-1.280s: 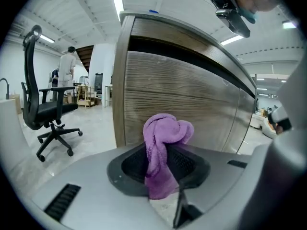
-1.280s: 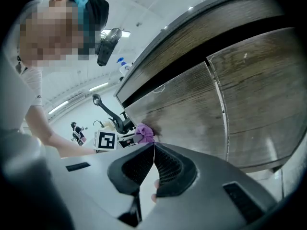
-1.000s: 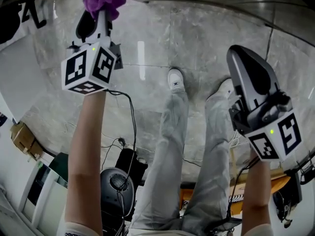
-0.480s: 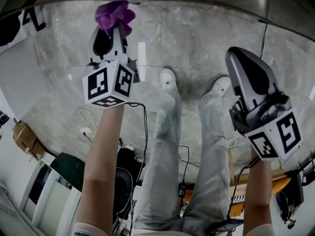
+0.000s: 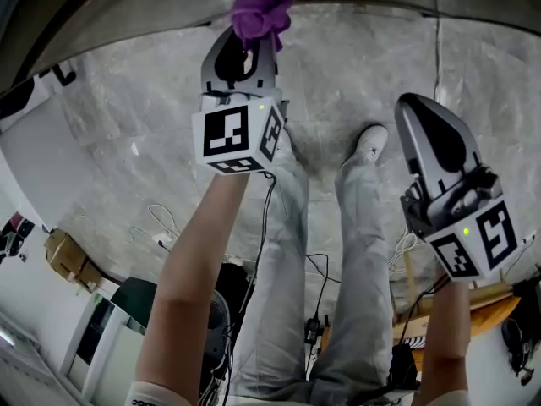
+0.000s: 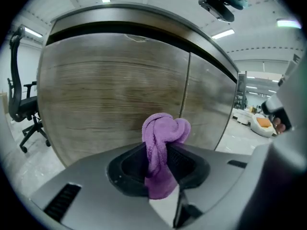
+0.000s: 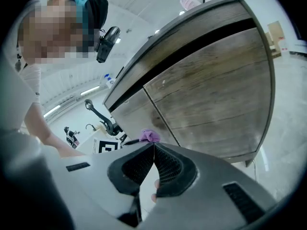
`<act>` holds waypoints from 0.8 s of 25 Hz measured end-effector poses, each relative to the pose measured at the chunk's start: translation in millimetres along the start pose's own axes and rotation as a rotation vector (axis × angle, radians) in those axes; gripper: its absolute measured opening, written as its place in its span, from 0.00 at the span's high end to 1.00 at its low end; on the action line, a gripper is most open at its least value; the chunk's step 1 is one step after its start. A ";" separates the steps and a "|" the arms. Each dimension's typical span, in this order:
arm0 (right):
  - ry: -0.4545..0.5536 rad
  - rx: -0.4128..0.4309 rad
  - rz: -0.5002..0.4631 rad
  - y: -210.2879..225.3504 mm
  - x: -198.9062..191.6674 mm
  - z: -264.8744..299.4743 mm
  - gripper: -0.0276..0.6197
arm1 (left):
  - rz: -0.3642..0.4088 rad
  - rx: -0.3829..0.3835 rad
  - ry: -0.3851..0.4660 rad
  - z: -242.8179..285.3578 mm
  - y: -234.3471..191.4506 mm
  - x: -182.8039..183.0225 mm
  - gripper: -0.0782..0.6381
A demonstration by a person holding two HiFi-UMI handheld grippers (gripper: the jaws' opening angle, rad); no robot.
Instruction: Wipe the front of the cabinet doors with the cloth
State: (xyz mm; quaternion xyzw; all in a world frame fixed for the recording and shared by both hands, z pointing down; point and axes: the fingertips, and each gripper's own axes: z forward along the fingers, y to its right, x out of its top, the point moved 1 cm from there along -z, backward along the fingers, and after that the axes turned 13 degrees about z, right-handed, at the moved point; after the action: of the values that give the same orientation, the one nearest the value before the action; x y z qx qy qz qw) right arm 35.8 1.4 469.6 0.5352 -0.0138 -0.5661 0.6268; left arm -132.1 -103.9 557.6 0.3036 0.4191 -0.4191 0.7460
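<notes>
1 cloth (image 6: 165, 128) in L gripper (image 6: 159, 166), 2 cabinet doors (image 6: 115, 95)

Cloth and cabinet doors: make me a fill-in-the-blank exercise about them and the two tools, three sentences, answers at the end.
1. The cloth clamped in the left tool is ____ in colour.
2. The right tool holds nothing, and its jaws are ____.
3. In the left gripper view, the cabinet doors behind the cloth show a ____ grain.
Missing words: purple; shut; wood.
</notes>
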 end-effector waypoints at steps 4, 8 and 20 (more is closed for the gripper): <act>0.019 -0.044 0.031 24.5 -5.9 -17.6 0.91 | -0.012 -0.058 0.009 29.1 32.2 5.2 0.74; 0.043 -0.078 0.058 38.0 -11.7 -23.9 0.91 | -0.058 -0.068 0.014 50.9 41.2 1.1 0.74; 0.048 -0.066 0.062 12.4 -20.0 23.8 0.91 | 0.004 -0.071 -0.020 45.3 -18.8 -26.1 0.74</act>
State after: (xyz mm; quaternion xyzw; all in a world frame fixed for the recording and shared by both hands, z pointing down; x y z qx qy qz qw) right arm 22.4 -2.4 500.0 0.5271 0.0034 -0.5336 0.6613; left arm -139.6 -139.4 599.7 0.2738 0.4254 -0.4055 0.7613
